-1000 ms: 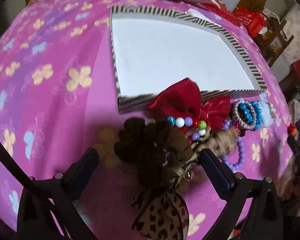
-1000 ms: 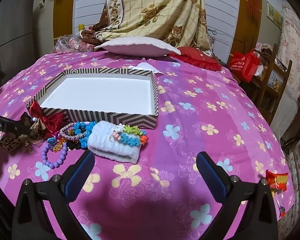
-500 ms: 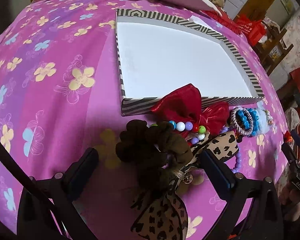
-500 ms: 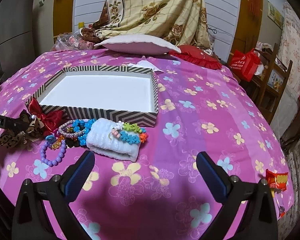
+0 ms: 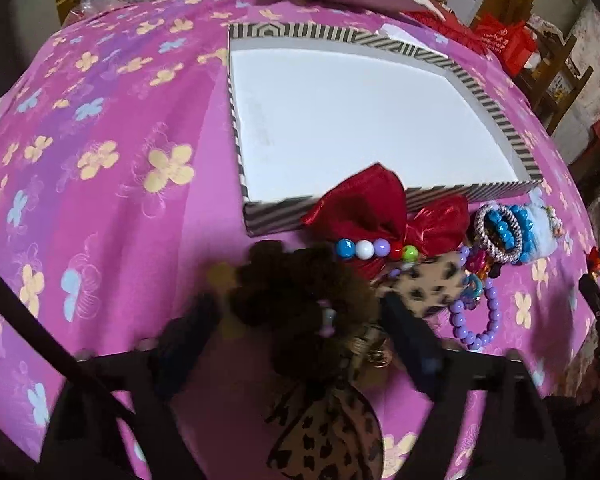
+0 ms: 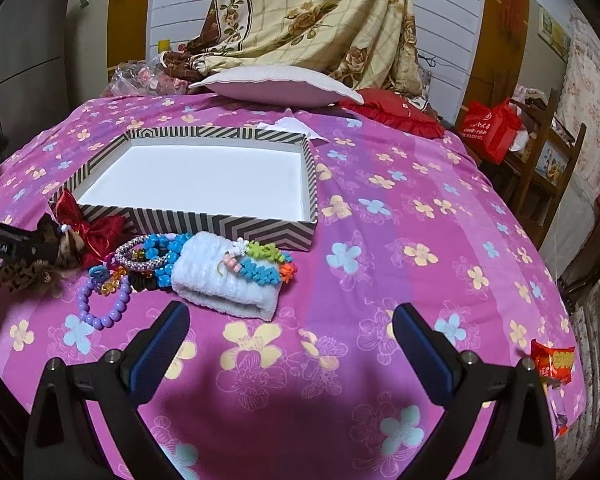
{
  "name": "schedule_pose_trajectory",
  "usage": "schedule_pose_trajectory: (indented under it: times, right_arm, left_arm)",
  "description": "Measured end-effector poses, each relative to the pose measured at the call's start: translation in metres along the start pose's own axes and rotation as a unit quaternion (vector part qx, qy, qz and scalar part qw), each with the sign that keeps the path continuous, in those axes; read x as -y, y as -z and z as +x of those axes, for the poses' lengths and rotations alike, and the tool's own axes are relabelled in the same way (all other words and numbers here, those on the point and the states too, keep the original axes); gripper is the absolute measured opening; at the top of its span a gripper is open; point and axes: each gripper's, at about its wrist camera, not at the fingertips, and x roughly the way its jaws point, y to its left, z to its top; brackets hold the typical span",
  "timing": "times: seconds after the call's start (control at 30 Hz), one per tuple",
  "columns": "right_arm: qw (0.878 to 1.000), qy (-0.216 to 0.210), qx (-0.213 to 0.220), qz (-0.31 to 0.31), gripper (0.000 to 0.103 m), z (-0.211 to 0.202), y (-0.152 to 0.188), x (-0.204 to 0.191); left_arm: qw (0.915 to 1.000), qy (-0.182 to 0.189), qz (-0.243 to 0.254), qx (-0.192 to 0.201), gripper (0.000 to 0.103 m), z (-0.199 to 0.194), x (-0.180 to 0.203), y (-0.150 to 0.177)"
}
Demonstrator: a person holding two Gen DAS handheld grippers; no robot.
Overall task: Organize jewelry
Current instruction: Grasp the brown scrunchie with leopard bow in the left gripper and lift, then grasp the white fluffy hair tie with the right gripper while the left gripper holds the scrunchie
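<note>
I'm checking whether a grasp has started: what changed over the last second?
The left gripper has narrowed around the brown scrunchie, fingers not yet clamped; motion blur shows it moving. The right gripper stays open above the bedspread. The striped box, red bow and purple bead bracelet have not moved.

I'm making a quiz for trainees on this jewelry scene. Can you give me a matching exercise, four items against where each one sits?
Items:
1. red bow
2. purple bead bracelet
3. white towel
4. snack packet

Places:
A. far right of the bedspread
B. against the striped box's front wall
C. under the flower-bead bracelets
D. flat on the bedspread, nearest the right gripper's left finger

Pairs: 1-B, 2-D, 3-C, 4-A
</note>
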Motion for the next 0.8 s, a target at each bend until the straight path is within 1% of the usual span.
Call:
schedule_pose_trajectory:
  times: [0.07,0.1,0.13,0.17,0.3,0.37,0.43,0.53,0.63,0.7,0.8]
  right_arm:
    - [1.0,0.001,-0.002,-0.002,0.103,0.001,0.0,-0.001]
    - [1.0,0.002,-0.002,-0.003,0.103,0.001,0.0,-0.001]
    - [1.0,0.002,-0.002,-0.002,0.103,0.001,0.0,-0.001]
    - [1.0,0.002,-0.002,-0.001,0.103,0.001,0.0,0.0]
    - [1.0,0.004,-0.003,0.003,0.103,0.001,0.0,0.002]
    - [1.0,0.004,-0.004,0.007,0.103,0.001,0.0,0.004]
    - [1.0,0.004,-0.007,0.014,0.103,0.002,0.0,0.006]
    - [0.999,-0.003,-0.011,0.03,0.103,0.003,0.0,0.012]
    - [0.998,-0.018,-0.014,0.054,0.103,0.005,0.001,0.02]
    - [0.997,-0.03,-0.01,0.068,0.103,0.004,0.001,0.024]
    - [0.995,-0.054,-0.006,0.08,0.103,0.002,0.001,0.026]
  left_arm:
    - [0.9999,0.01,0.004,0.0,0.025,-0.001,0.001,0.001]
    - [0.9999,0.016,0.006,0.001,0.019,-0.003,0.001,0.001]
    - [0.9997,0.023,0.007,0.005,0.007,-0.006,0.001,0.001]
    - [0.9996,0.025,0.007,0.009,0.004,-0.01,0.001,0.002]
    - [0.9979,0.046,0.001,0.046,0.003,-0.04,-0.002,0.004]
    - [0.996,0.063,-0.005,0.064,0.003,-0.057,-0.005,0.006]
    - [0.9943,0.073,-0.013,0.077,0.003,-0.071,-0.009,0.008]
    - [0.9902,0.098,-0.036,0.093,0.003,-0.088,-0.019,0.01]
    - [0.9857,0.103,-0.071,0.114,0.003,-0.097,-0.03,0.014]
    - [0.983,0.101,-0.092,0.122,0.003,-0.095,-0.032,0.021]
    - [0.9834,0.088,-0.105,0.119,0.003,-0.083,-0.029,0.029]
